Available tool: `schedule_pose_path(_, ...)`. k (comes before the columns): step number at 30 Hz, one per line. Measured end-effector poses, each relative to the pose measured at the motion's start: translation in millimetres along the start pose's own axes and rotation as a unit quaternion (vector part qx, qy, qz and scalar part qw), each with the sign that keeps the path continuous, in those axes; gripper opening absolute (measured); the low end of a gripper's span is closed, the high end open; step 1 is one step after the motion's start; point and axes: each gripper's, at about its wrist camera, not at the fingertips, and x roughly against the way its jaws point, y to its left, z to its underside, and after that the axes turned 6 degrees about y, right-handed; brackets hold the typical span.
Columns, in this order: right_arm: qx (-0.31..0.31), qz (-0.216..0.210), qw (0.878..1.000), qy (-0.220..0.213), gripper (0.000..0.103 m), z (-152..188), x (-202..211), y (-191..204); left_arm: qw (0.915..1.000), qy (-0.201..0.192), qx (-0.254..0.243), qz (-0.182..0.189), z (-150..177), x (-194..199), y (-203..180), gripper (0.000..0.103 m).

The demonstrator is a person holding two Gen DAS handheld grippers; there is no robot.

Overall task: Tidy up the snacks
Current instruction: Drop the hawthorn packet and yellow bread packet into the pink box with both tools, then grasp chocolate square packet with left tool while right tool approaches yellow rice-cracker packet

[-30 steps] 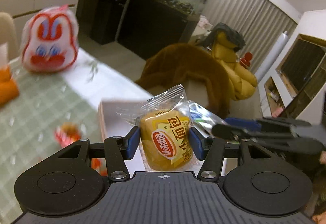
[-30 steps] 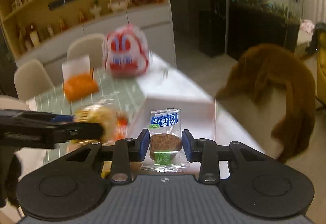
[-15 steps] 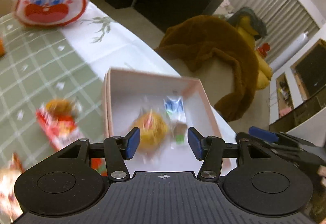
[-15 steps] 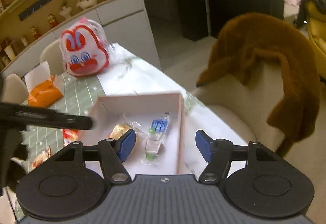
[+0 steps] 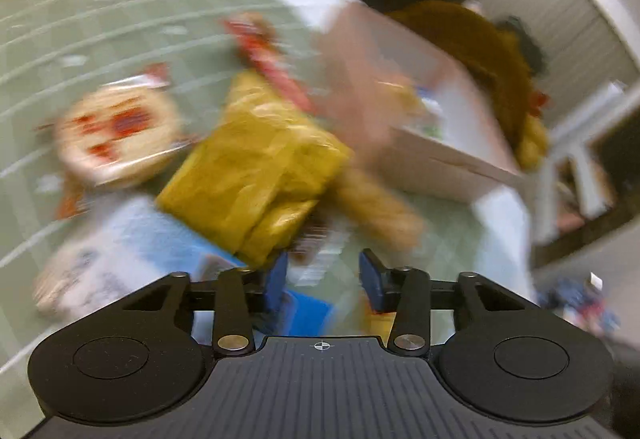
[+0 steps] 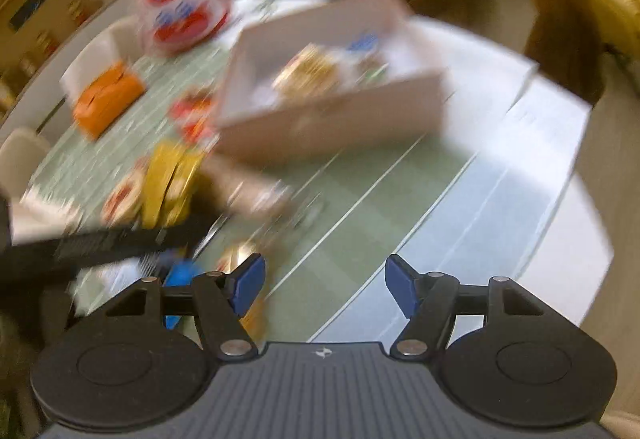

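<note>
Both views are smeared with motion blur, so the small packets are hard to tell apart. The left gripper [image 5: 323, 276] has just been closing its jaws; they stand partly apart with nothing pinched between them, above a blurred wrapper on the green checked tablecloth [image 5: 120, 27]. Just beyond its fingertips lies a crumpled yellow snack bag [image 5: 256, 171], beside a round red-and-white packet [image 5: 118, 133] and a blue-and-white pack [image 5: 132, 239], the latter partly hidden behind the gripper. The right gripper [image 6: 323, 284] is wide open and empty over bare cloth. The pale pink box [image 6: 332, 119] sits near the table's far edge and holds what looks like a yellow bun packet [image 6: 310, 73] and a blue-topped one [image 6: 366, 41].
</note>
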Motion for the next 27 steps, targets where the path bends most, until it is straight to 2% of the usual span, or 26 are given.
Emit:
schedule_pose_path(3, 0.034, -0.025, 0.999, 0.017, 0.068, 6.5, -17.9, 21.5, 0.9984, -0.025, 0.022, -0.045, 3.3, 14.2, 6.9, 0.04)
schedule_pose_path(6, 0.051, -0.02, 0.998, 0.034, 0.07, 7.7, -35.3, 31.7, 0.9984, -0.013, 0.035, -0.041, 4.3, 21.0, 10.3, 0.041)
schedule_pose_path(9, 0.102, -0.01, 0.995, 0.017, 0.068, 10.4, -31.4, 34.3, 0.9986, -0.02, 0.023, -0.043, -0.2, 29.4, -6.1, 0.041)
schedule_pose_path(12, 0.128, 0.032, 0.991, -0.009, 0.068, 10.6, -26.4, 20.3, 0.9974, -0.041, 0.034, -0.048, -4.5, 32.3, -21.1, 0.041)
schedule_pose_path(14, 0.128, 0.046, 0.991, -0.014, 0.068, 7.9, -25.1, 8.2, 0.9959, -0.053, 0.026, -0.068, -4.0, 27.9, -32.2, 0.041)
schedule_pose_path(20, 0.143, 0.008, 0.989, -0.036, 0.069, 6.2, -2.4, -22.7, 0.9952, -0.05, 0.05, -0.068, -0.4, -0.6, -36.9, 0.042)
schedule_pose_path(23, 0.136, -0.002, 0.99, -0.046, 0.069, 7.0, -2.7, -30.1, 0.9916, -0.058, 0.051, -0.103, -1.9, -16.0, -39.7, 0.042)
schedule_pose_path(27, 0.083, -0.017, 0.996, -0.043, 0.069, 9.2, -7.6, -41.2, 0.9826, -0.06, 0.051, -0.168, -4.7, -32.5, -40.2, 0.041)
